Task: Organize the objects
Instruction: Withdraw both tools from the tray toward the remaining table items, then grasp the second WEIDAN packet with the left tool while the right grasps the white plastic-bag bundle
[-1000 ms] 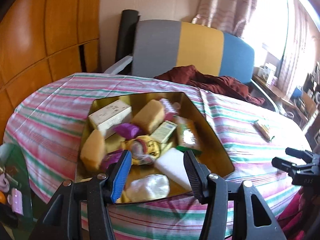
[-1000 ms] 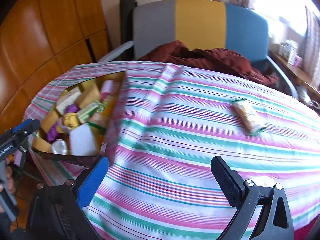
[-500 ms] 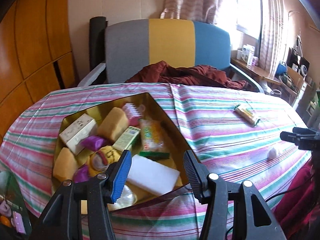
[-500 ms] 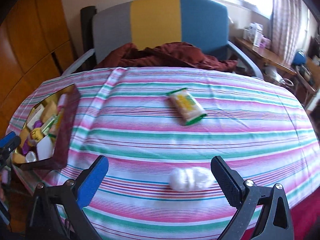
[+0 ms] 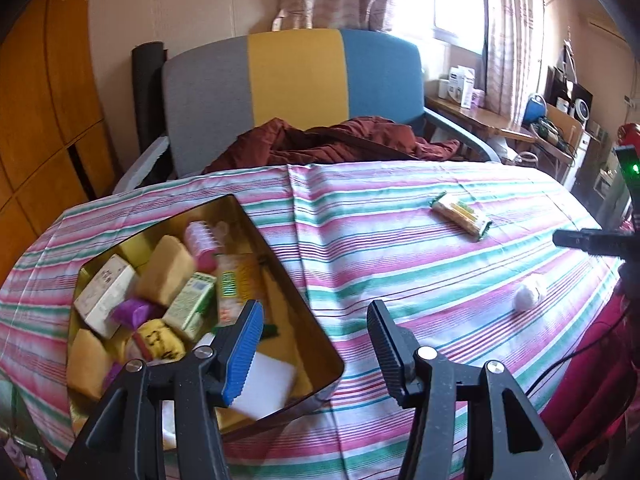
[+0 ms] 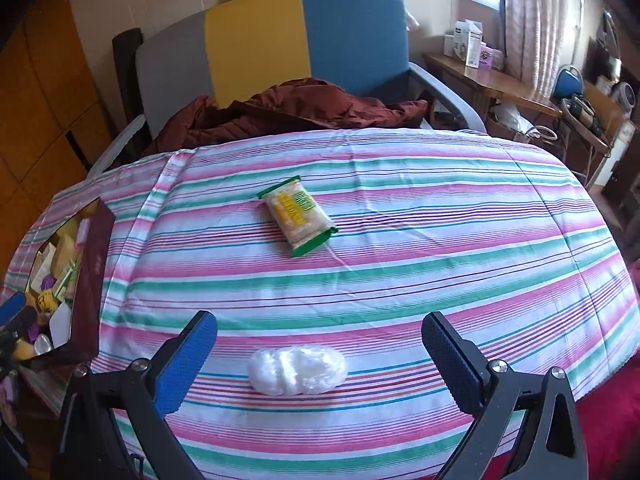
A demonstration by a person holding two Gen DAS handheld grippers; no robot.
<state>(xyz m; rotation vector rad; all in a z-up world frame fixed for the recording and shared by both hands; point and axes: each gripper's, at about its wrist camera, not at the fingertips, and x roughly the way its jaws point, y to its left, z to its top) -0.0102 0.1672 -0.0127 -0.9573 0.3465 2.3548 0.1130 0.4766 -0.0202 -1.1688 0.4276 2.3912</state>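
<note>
A gold-lined box full of several small packs and sponges sits at the table's left; it also shows in the right wrist view. A yellow-green snack packet lies mid-table, and shows in the left wrist view. A white clear-wrapped bundle lies near the front edge, just ahead of my open, empty right gripper. The bundle also shows in the left wrist view. My left gripper is open and empty, over the box's near right corner.
The table wears a striped cloth. A grey, yellow and blue chair with a dark red garment stands behind it. A cluttered wooden shelf is at the right. Wood panelling is at the left.
Both views have swung to the right. The white bundle and the snack packet have come into the right wrist view, the bundle now between its fingers. Both grippers stay open.
</note>
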